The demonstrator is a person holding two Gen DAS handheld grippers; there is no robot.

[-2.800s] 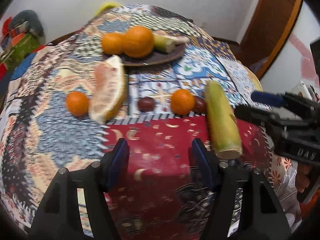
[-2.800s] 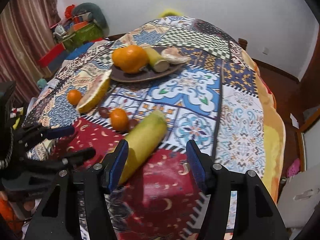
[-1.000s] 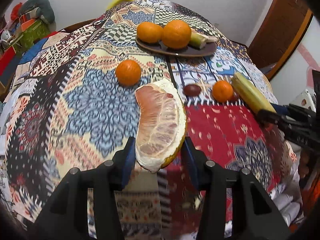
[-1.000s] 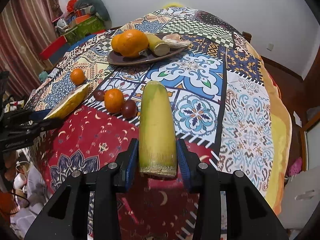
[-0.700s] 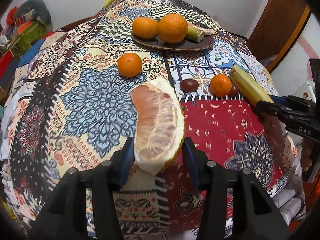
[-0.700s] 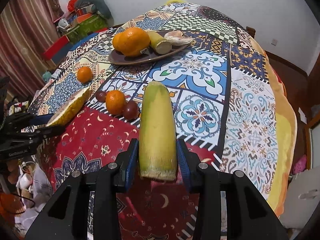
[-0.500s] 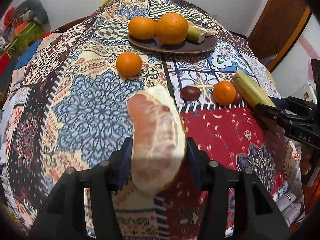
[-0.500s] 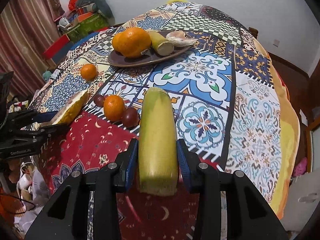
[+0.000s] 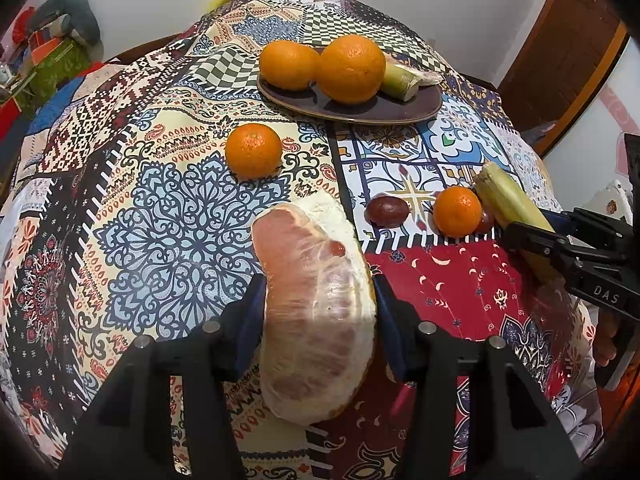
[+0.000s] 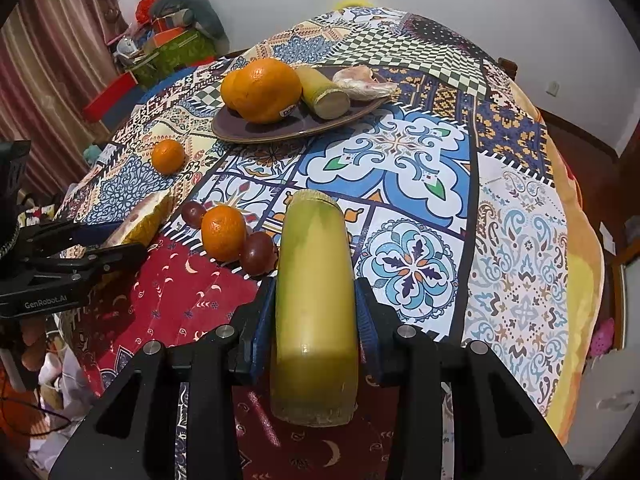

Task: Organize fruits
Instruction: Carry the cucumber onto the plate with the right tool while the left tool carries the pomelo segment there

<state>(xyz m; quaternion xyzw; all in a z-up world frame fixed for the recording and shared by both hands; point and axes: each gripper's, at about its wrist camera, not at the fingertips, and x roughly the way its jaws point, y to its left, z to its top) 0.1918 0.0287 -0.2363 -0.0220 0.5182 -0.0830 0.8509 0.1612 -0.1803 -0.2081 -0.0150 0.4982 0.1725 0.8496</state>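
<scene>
In the left wrist view, the left gripper [image 9: 318,316] had its jaws clamped on a pomelo wedge [image 9: 316,312] at the bottom centre of the frame, above the patchwork counter [image 9: 168,216]. The wedge was soft and overhung the jaws, so a hard squeeze could have crushed it and a loose one let it slide out. Counted here: two large oranges [image 9: 352,68] and one cut stalk piece on the dark plate [image 9: 424,110] at upper centre; two small mandarins [image 9: 253,151] and two dark plums [image 9: 387,211] loose below it. In the right wrist view, the right gripper [image 10: 316,320] was clamped on a long sugarcane piece [image 10: 316,296] at lower centre; its smooth round skin could have twisted or slipped. The plate there was crowded, holding also one pale wrapped piece [image 10: 362,82], so a careless placement might have rolled an orange off.
</scene>
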